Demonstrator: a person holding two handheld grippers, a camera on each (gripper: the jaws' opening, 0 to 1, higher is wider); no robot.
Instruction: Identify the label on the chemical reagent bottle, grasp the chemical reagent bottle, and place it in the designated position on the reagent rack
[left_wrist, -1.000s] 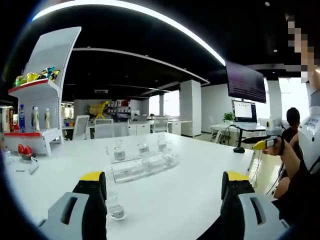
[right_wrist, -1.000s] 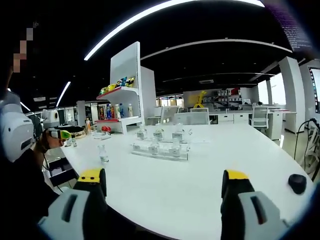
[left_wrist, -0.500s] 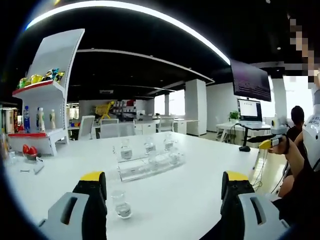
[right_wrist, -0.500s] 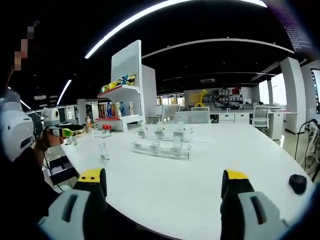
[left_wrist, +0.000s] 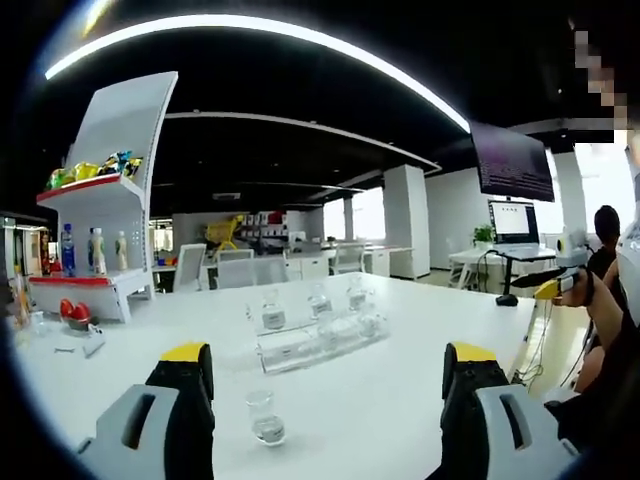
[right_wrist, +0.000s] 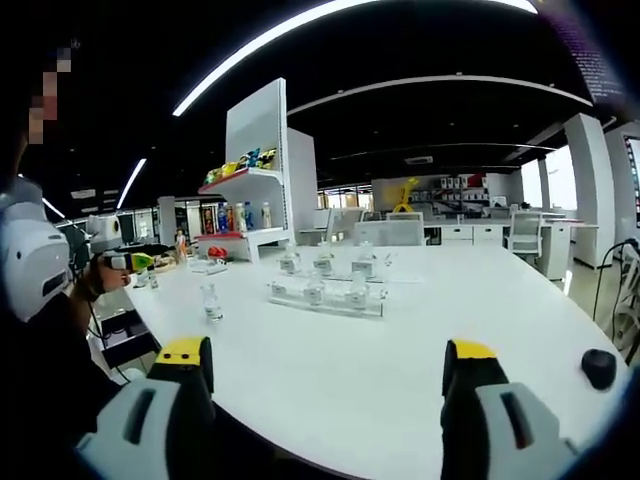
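A small clear reagent bottle (left_wrist: 265, 417) stands alone on the white table (left_wrist: 380, 400), just right of my left gripper's near jaw; it also stands at the left of the right gripper view (right_wrist: 210, 302). Behind it a clear acrylic reagent rack (left_wrist: 318, 338) (right_wrist: 325, 294) holds several small labelled bottles. My left gripper (left_wrist: 325, 380) is open and empty, well short of the lone bottle. My right gripper (right_wrist: 325, 375) is open too, empty, above the table's near edge. The labels are too small to read.
A white display shelf (left_wrist: 95, 215) (right_wrist: 255, 180) with snacks and drink bottles stands at the table's far side. Red items (left_wrist: 72, 312) lie near it. A black mouse (right_wrist: 598, 368) sits at the table's right edge. Monitors (left_wrist: 512, 220) and a person (left_wrist: 605, 235) are beyond.
The left gripper view has shifted so the lone bottle and rack now sit further right and slightly lower. The right gripper view has hardly changed. Both grippers stay open.
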